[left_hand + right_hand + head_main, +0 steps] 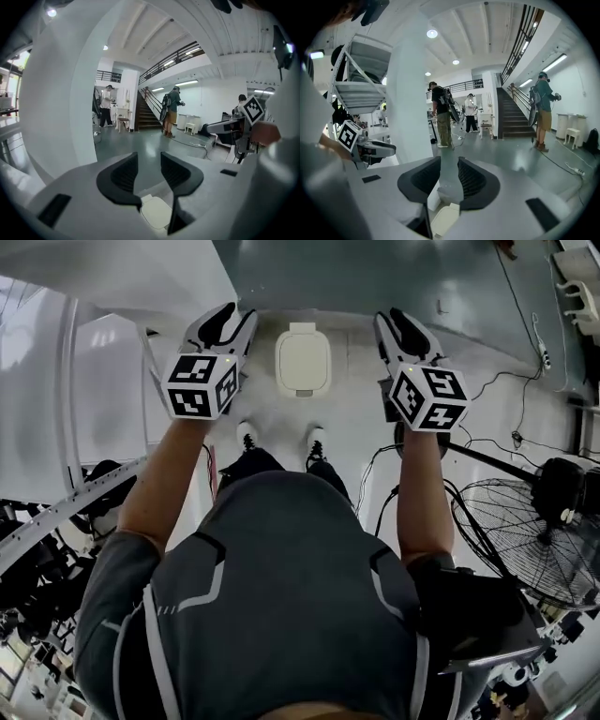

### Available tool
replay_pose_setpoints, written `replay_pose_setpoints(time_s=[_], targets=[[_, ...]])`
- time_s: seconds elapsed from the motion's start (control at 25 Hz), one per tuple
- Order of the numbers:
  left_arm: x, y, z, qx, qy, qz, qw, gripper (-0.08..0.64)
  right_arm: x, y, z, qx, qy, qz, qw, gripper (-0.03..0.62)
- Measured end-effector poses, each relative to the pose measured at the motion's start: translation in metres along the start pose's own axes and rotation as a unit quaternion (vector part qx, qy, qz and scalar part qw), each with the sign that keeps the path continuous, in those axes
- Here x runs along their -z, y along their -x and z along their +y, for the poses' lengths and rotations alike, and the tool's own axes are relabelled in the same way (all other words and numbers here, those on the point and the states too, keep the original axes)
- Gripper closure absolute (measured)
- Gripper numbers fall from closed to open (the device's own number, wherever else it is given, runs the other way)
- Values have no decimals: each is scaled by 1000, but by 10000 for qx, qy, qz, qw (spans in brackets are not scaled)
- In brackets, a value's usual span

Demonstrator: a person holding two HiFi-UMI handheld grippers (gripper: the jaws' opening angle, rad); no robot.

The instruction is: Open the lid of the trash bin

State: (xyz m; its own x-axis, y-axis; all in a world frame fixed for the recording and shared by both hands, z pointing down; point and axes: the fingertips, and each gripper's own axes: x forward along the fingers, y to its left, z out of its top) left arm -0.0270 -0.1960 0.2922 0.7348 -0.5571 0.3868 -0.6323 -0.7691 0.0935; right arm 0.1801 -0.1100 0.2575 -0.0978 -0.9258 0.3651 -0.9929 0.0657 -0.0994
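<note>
The trash bin (303, 359) is a small white bin on the grey floor, seen from above with its rounded lid down. It stands ahead of the person's feet, between the two grippers. My left gripper (228, 317) hangs to its left and my right gripper (396, 322) to its right, both well above it and pointing forward. In the left gripper view the black pads (125, 172) stand apart with nothing between them, and the bin lid (157, 212) shows below. In the right gripper view the jaws (449, 169) show a narrower empty gap, with the lid (445, 220) below.
A floor fan (525, 540) stands at the right, with cables (487, 390) trailing over the floor. A white pillar (103, 381) and a metal rack (56, 521) are at the left. The person's shoes (247, 437) are just behind the bin. Further off are several people and a staircase (146, 115).
</note>
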Motion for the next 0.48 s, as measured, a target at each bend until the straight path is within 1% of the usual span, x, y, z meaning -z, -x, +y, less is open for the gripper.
replay_pose_setpoints(time_s=[0.08,0.2,0.28,0.4,0.48], targets=[[22,-9,0,38,72,196,9998,391,21,-9,-4,4,-78,157,9998,437],[52,-12,2,71,390,405,9984,380,59,-24,-6,9,-201,429,9989,419],[62,-10,7,13,585,357,9976,380,84,-35,-7,0,-268,607,9978,402],[70,-7,13,-27,680,265,9973,384,122,-53,-8,1,-328,898,9954,369],[77,-5,16,-21,732,291,9969,427,148,-64,-7,-7,-389,1132,9928,356]])
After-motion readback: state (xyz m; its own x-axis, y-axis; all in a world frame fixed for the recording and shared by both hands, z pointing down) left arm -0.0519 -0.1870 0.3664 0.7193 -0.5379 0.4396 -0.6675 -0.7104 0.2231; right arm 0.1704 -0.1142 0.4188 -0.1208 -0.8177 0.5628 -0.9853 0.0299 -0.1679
